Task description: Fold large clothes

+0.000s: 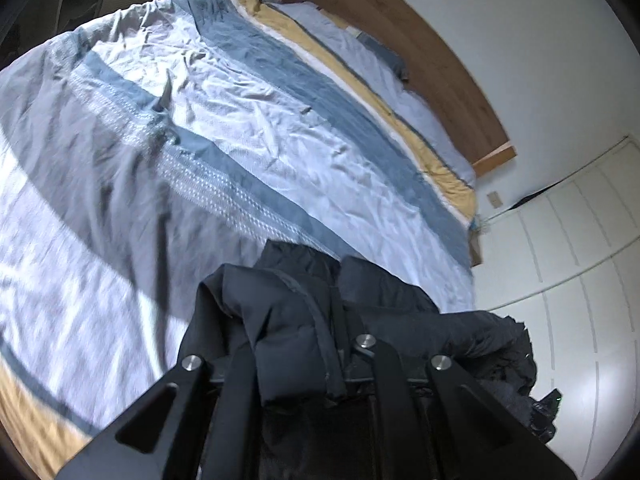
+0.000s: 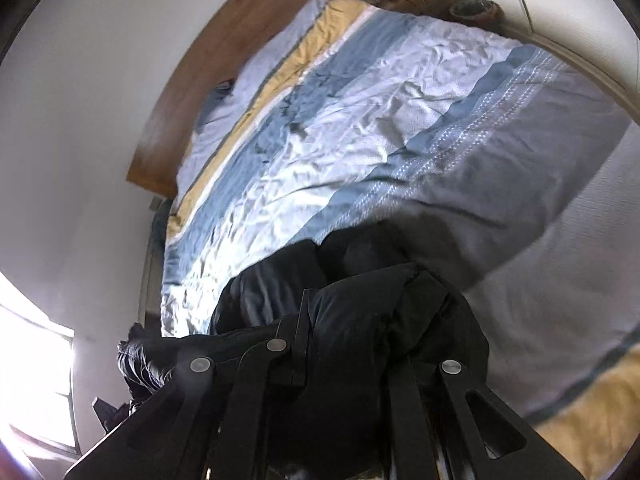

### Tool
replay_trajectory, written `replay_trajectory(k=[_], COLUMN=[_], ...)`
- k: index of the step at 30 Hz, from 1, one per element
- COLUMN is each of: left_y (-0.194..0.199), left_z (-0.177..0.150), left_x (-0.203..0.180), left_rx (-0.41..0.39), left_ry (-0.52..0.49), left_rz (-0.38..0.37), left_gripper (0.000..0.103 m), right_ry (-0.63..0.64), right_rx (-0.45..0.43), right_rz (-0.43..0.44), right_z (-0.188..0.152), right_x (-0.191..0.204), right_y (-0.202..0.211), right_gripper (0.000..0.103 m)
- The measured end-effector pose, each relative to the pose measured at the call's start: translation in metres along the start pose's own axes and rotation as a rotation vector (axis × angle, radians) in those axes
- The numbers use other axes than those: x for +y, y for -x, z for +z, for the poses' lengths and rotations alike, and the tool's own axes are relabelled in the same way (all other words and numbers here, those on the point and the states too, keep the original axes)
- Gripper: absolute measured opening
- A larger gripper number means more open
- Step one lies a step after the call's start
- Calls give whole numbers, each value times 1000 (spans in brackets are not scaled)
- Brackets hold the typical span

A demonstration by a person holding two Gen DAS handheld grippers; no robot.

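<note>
My black padded jacket (image 1: 304,320) bunches at the bottom centre of both frames (image 2: 360,320), clamped in my jaws (fur trim showing), raised over the striped bed.

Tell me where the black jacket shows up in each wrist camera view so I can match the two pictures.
Left wrist view: black jacket at bottom centre, bunched in the shut left gripper.
Right wrist view: black jacket at bottom centre, bunched in the shut right gripper.
Shared landmark: the wooden headboard, upper right in the left view, upper left in the right.
</note>
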State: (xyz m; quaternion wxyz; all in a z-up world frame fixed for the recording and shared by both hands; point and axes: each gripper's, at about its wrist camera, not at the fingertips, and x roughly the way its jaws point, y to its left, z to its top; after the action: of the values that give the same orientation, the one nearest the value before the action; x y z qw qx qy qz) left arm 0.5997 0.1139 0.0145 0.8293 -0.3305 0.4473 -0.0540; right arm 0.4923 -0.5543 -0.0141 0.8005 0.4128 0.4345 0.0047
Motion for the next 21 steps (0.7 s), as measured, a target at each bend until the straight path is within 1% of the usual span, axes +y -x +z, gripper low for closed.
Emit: replay_trajectory(k=[1, 3, 4, 5, 7, 8, 11, 12, 14, 16, 17, 18, 19, 20, 21], left_y=[-9, -41, -51, -71, -98, -119, -160, -165, -181, -189, -188, -187, -185, -181, -176], left_z=[3, 18, 21, 27, 32, 35, 37, 34, 34, 38, 39, 41, 43, 46, 48], left_x=[-1, -1, -1, -1, -1, 0, 3, 4, 8, 15, 17, 22, 26, 34, 39], left_rx=[5, 32, 40, 58, 89, 117, 179, 191, 223, 246, 248, 249, 255, 263, 261], left_ry=[-2, -4, -4, -13, -42, -49, -71, -73, -60, -9, 16, 58, 99, 166, 209], left_rz=[11, 49, 59, 83, 127, 150, 189, 190, 184, 157, 142, 111, 79, 25, -9], left_gripper=[9, 11, 12, 12, 12, 12, 13, 13, 13, 13, 13, 14, 19, 24, 26], right_ry=[-11, -26, -29, -33, -54, -66, -97, -109, -122, -141, -150, -155, -160, -167, -176], right_rx=[1, 7, 16, 23, 55, 69, 117, 134, 152, 170, 169, 171, 171, 162, 148], right_rz=[-7, -30, -46, -63, -111, -145, -201, -220, -234, -242, -244, -238, -226, -212, -193], right_z=[8, 22, 29, 35, 45, 50, 56, 58, 59, 60, 61, 62, 64, 65, 66], right_x=[1, 2, 3, 2, -2, -5, -16, -20, -23, -26, -27, -26, -26, -25, -25], right_y=[-10, -29, -42, -53, -80, -96, -129, -141, -154, -163, -164, -164, -164, -162, -158], right_gripper=[9, 9, 9, 9, 9, 9, 9, 9, 13, 14, 17, 22, 26, 35, 48])
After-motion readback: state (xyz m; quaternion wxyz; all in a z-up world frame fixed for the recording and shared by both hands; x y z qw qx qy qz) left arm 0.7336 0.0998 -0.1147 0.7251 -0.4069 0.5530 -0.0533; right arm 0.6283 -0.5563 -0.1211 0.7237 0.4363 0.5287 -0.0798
